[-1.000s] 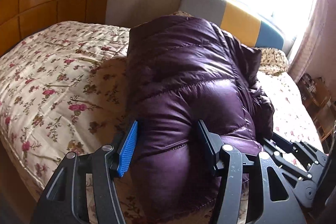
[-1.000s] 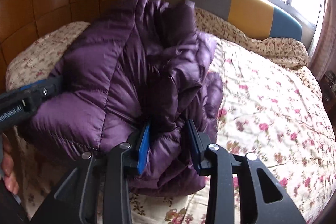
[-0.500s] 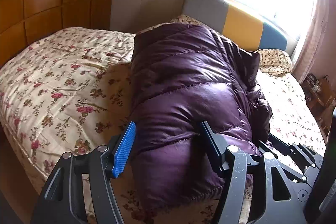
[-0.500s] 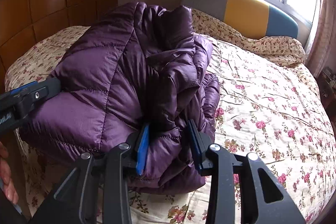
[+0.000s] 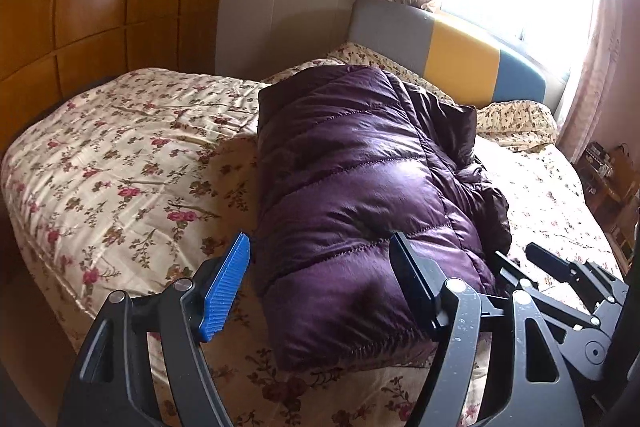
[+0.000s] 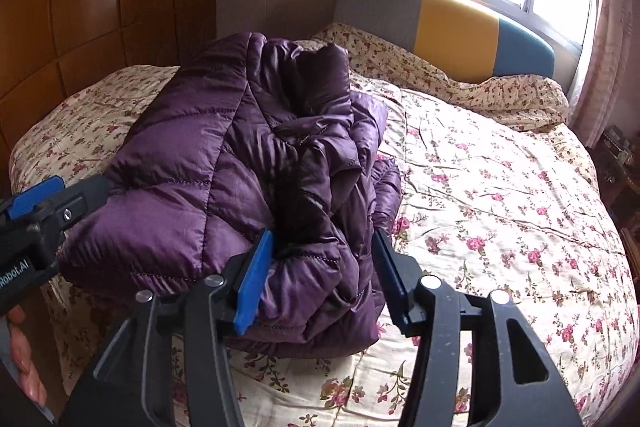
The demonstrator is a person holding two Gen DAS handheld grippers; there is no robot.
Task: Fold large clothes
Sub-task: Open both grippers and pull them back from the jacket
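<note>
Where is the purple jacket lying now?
The purple jacket lies folded on the floral bedspread, left of centre in the right wrist view, nearer the wooden wall than the window.

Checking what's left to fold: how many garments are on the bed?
1. A purple down jacket lies folded in a bundle on the floral bedspread, toward its left side, near the foot edge. Anything tucked underneath it would be hidden.

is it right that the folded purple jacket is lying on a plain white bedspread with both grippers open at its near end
Not quite. The bedspread is cream with a pink floral print, not plain white, as the right wrist view shows clearly. The rest holds: the folded purple jacket lies on it, and the left gripper and right gripper are both open at its near end.
</note>
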